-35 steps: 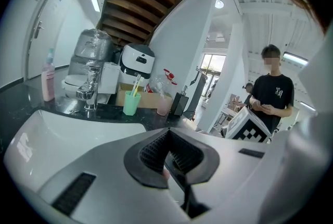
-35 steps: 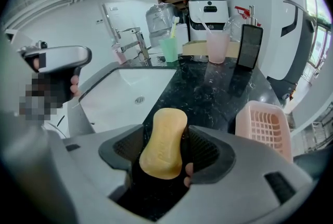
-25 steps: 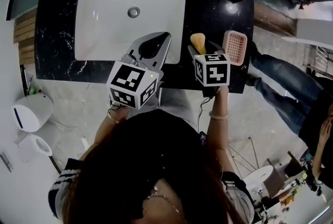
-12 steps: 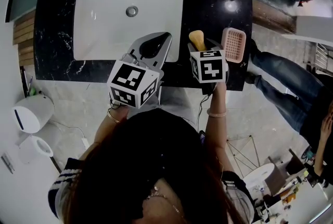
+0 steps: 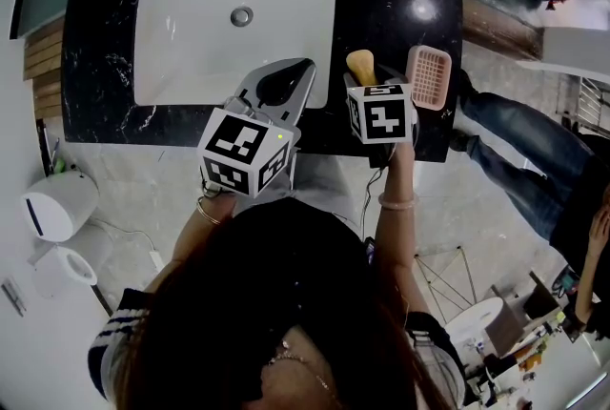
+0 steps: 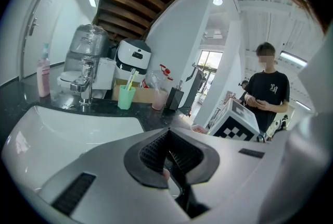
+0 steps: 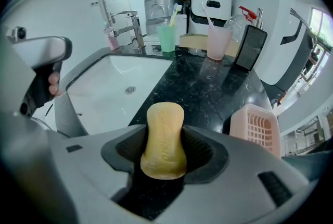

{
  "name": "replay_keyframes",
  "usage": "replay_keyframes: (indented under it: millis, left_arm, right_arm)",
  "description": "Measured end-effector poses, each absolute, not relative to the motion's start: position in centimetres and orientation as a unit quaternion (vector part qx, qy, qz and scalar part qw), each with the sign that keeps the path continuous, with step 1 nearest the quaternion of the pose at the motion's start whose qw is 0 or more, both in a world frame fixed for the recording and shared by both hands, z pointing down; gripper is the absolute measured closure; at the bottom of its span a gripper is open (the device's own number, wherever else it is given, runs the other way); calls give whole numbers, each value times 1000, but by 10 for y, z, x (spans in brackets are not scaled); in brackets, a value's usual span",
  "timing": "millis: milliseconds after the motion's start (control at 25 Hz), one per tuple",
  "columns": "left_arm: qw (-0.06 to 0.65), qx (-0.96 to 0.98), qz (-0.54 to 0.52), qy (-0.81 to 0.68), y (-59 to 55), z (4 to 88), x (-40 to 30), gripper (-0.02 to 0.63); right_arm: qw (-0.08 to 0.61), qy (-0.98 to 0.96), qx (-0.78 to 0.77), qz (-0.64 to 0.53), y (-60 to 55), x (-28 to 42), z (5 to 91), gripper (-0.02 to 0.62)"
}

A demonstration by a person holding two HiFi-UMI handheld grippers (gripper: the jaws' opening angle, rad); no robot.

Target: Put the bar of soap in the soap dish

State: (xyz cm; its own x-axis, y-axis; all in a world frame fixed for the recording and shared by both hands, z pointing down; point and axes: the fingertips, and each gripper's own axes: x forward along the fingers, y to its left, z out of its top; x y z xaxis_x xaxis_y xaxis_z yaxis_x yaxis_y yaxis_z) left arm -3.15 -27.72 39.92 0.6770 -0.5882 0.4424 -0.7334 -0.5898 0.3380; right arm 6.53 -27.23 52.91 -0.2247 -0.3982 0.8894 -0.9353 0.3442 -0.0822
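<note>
Since the earlier frame the right gripper (image 7: 164, 151) has kept its place while its jaws have just been closing. Their pads now press both flanks of the one yellow bar of soap (image 7: 164, 139), which lies on the black counter just right of the sink basin (image 5: 219, 27). Gripping at the bar's waist should resist slipping. The single pink soap dish (image 7: 257, 129) stands farther right of the basin, empty. The left gripper (image 6: 169, 158) hangs over the basin's near rim, jaws together on nothing, evidently kept clear.
</note>
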Motion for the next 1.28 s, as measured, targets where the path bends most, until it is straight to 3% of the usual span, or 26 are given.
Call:
replay_keyframes:
  millis: [680,1280]
  left_arm:
    - [254,878,145,-379,-271,402,-32,603]
    - [244,887,152,-361,-264,399,-11,603]
  right_arm:
    - [395,-718,478,315,-269,65,526,385]
    - [336,-726,503,327,-263,86,501,385]
